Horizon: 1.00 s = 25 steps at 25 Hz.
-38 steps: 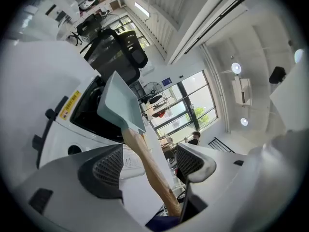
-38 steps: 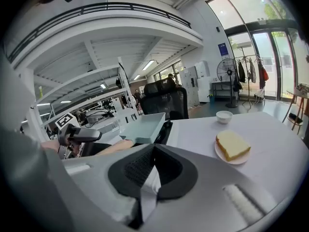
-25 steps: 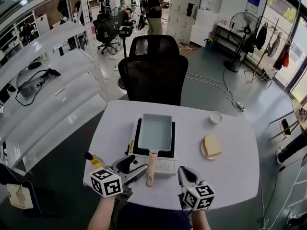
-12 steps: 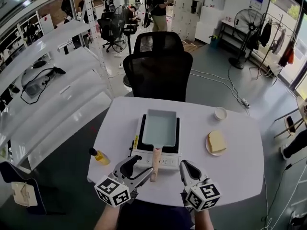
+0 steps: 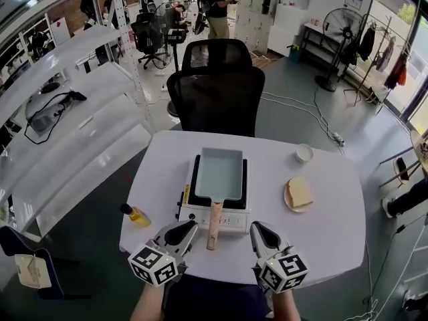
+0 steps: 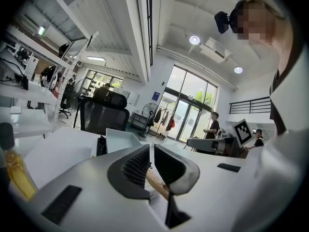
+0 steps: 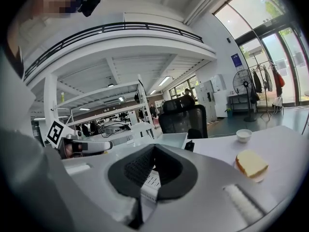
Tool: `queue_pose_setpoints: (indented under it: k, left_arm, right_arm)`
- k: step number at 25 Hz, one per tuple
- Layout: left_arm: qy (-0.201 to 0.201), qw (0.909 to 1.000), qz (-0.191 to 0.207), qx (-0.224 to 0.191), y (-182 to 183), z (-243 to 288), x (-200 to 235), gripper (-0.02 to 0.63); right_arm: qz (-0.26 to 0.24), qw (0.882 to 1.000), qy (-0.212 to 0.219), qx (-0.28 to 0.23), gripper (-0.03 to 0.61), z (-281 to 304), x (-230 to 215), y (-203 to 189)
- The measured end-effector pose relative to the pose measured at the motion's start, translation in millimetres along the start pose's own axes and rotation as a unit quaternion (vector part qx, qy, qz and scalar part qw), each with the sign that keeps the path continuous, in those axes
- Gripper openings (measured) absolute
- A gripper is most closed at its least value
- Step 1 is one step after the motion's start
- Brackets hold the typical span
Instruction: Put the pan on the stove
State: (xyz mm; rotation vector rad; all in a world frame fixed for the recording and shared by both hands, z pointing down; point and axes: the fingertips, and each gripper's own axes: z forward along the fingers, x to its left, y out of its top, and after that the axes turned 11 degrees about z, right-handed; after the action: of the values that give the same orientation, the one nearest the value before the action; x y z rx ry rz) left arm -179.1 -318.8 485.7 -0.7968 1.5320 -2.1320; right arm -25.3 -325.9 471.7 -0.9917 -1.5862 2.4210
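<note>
Found the pan (image 5: 218, 172) already set on the stove (image 5: 212, 216), with left gripper (image 5: 189, 227) just squeezed shut empty, right gripper (image 5: 258, 228) clenched empty.

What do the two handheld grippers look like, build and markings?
The left gripper and right gripper match: pale grey moulded shells, with black ribbed pads lining the jaws. Each carries a white cube with black square markers at the rear. No cables show. The forearms show no sleeves.

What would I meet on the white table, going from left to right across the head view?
yellow bottle → pan → slice of bread
</note>
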Motion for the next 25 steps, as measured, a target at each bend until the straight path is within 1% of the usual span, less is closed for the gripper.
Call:
queue_pose_setpoints:
  k: [3,8,14,20,25]
  left_arm:
    - [-0.009,0.9999,0.003,0.006,-3.0,5.1,-1.7,0.012]
    - [-0.021,0.9996,0.004,0.016,-7.2,11.1,-6.9,0.009]
    - [-0.015,0.9995,0.009,0.026,-7.7,16.4,-3.3,0.009]
    - [-0.012,0.9995,0.004,0.027,-5.8,18.3,0.7,0.009]
    - [-0.011,0.9994,0.004,0.032,-11.9,22.0,1.3,0.009]
  right_arm:
    - [-0.007,1.000,-0.004,0.009,0.002,1.6,-3.4,-3.6]
    - [-0.019,1.000,-0.011,0.017,0.002,-1.8,-9.2,-6.8]
    - [-0.017,1.000,-0.016,0.015,0.002,-4.5,-13.5,-5.0]
    - [-0.018,1.000,-0.020,0.015,0.002,-4.9,-13.6,-2.8]
    - [-0.018,1.000,-0.021,0.014,0.002,-3.2,-19.6,-4.0]
